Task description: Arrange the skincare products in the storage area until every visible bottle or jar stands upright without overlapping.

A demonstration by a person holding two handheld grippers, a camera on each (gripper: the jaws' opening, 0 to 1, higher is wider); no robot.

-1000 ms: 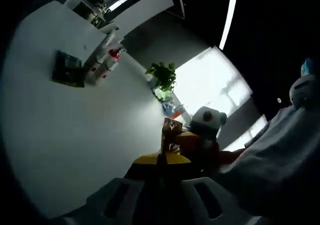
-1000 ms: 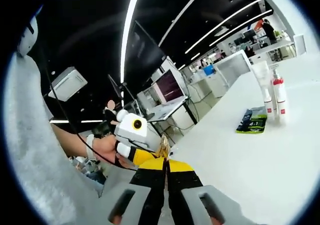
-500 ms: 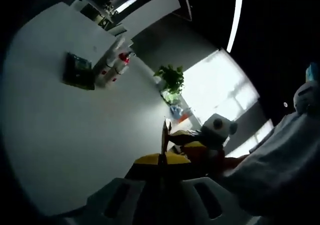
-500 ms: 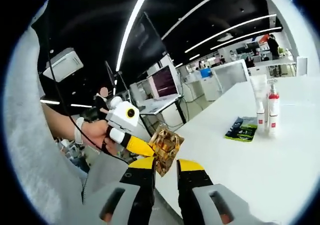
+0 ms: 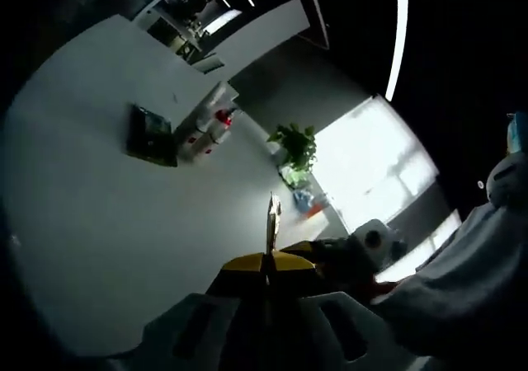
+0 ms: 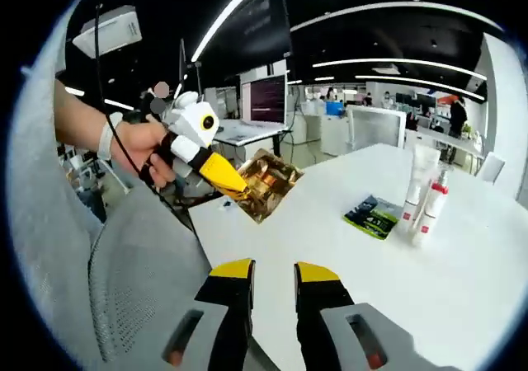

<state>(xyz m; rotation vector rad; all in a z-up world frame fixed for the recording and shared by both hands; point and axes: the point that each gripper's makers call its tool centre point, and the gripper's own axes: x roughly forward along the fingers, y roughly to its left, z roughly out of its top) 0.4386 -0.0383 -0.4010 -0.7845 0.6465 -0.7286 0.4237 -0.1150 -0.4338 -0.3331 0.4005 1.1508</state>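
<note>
My left gripper is shut on a flat gold sachet, which I see edge-on above its yellow tips. In the right gripper view a hand holds that left gripper over the table's near corner, and the gold sachet faces me. My right gripper stands open below it, apart from the sachet, nothing between its jaws. Further along the white table stand a white tube and two white bottles with red tops. In the left gripper view these bottles are upright.
A dark green packet lies flat on the table beside the bottles; the same packet is in the left gripper view. A potted plant stands past the table's far end. A grey sleeve is at my left. Desks with monitors stand behind.
My right gripper has let go of the gold sachet, opened, and drawn back from it. The left gripper keeps hold of the sachet, now held further away from the right one.
</note>
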